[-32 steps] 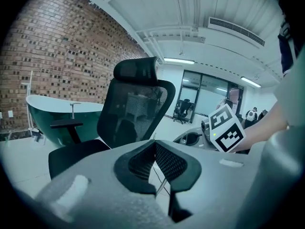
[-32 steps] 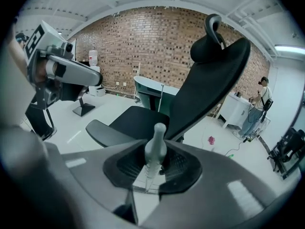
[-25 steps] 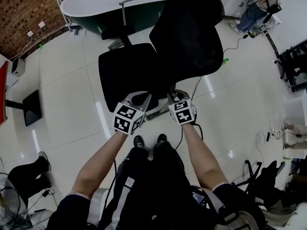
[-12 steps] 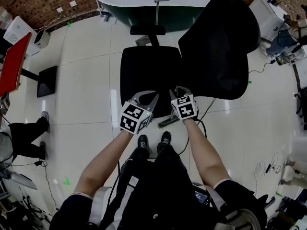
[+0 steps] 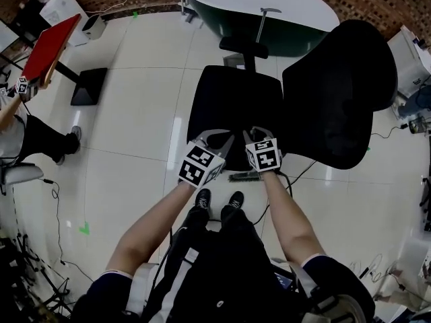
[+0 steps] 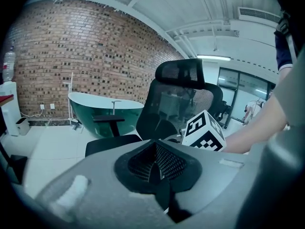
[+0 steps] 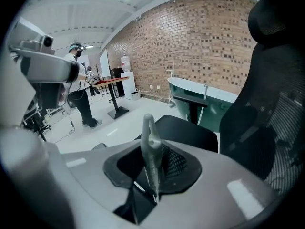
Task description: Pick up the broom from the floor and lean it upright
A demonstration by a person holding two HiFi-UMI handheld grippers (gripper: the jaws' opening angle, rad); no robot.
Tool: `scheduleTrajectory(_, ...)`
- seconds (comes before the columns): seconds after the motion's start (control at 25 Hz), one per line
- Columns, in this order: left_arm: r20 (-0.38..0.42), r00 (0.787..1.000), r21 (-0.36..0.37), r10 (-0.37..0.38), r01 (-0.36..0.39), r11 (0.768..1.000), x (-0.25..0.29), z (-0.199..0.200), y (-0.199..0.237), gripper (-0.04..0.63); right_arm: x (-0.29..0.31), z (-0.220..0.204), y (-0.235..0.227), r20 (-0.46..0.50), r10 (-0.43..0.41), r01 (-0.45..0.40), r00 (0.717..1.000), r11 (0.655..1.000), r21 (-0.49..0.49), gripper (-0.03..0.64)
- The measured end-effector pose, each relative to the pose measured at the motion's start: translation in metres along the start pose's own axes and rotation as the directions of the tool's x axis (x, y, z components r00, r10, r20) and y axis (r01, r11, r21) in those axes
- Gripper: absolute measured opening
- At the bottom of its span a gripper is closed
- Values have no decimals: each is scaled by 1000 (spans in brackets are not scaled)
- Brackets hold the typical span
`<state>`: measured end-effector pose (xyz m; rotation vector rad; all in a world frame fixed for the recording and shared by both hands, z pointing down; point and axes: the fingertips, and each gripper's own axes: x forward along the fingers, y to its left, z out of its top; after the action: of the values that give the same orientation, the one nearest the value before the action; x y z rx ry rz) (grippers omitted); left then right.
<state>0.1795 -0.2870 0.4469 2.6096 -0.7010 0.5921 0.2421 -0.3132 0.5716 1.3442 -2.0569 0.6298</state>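
Down on the glossy white tiled floor [image 5: 135,133], just past the wearer's black shoes [image 5: 201,198], stands a black mesh-backed office chair [image 5: 232,103]. Both claws are held out side by side over the near edge of its seat.

The left gripper [image 5: 214,137] has its jaws pressed together with nothing in them, going by its own view. The right gripper [image 5: 260,133] has its jaws drawn close too, but a thin pale grey strip [image 7: 148,142] stands upright in the seam between them. No idea what it is.

As for the broom, I honestly can't pick it out. There's a short dark bar [image 5: 248,176] lying on the floor between the shoes and the chair, and I can't tell whether that's it or part of the chair base.

Behind the chair sits a dark green oval bathtub with a white rim [image 5: 269,2], against a brick wall [image 5: 377,5]. Off to the left is a red-topped stand [image 5: 47,46] with another person [image 5: 37,136] next to it.
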Motion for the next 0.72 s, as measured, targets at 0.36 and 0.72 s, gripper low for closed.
scheduleTrajectory(0.36,-13,997,-50,78,-79,996,-22,-16,27,2,14,6,27,50,115,-117,992,993,35,90)
scheduleTrajectory(0.72,-7,996,-76,85,-85,993,-37,-26,33,2,-8,25,40,140,125,-129,982,991,20,221)
